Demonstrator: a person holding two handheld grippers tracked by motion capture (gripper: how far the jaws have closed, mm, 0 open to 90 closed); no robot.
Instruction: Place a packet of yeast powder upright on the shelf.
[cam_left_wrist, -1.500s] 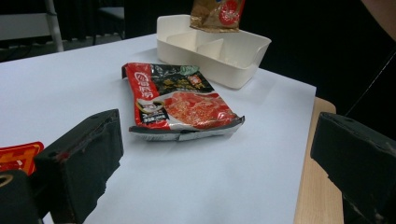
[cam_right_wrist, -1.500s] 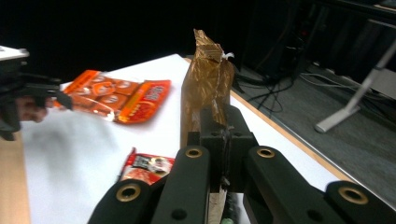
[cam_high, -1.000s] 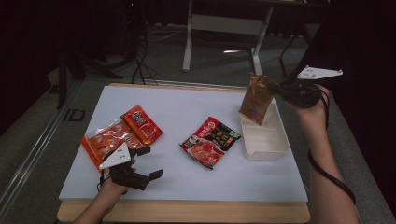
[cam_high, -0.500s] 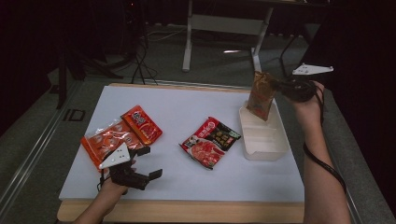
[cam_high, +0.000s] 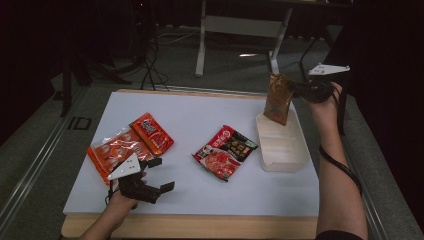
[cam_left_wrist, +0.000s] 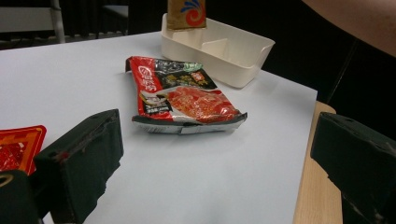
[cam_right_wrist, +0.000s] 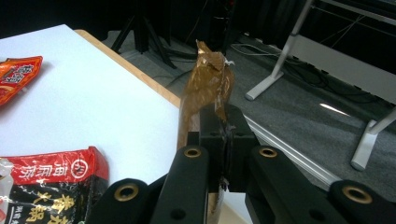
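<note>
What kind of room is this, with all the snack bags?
Probably a lab or studio for recording, not a kitchen: a white table stands in a dark room, cables and stand legs lie on the grey floor, and a metal desk frame stands behind.

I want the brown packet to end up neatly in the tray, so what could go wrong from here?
The right gripper pinches only the top edge of the brown packet, so the packet may swing or slip as it goes down. Its lower end hangs at the far end of the white tray, close to the rim, and could catch there or tip out. The tray's divider might leave it propped up rather than flat.
</note>
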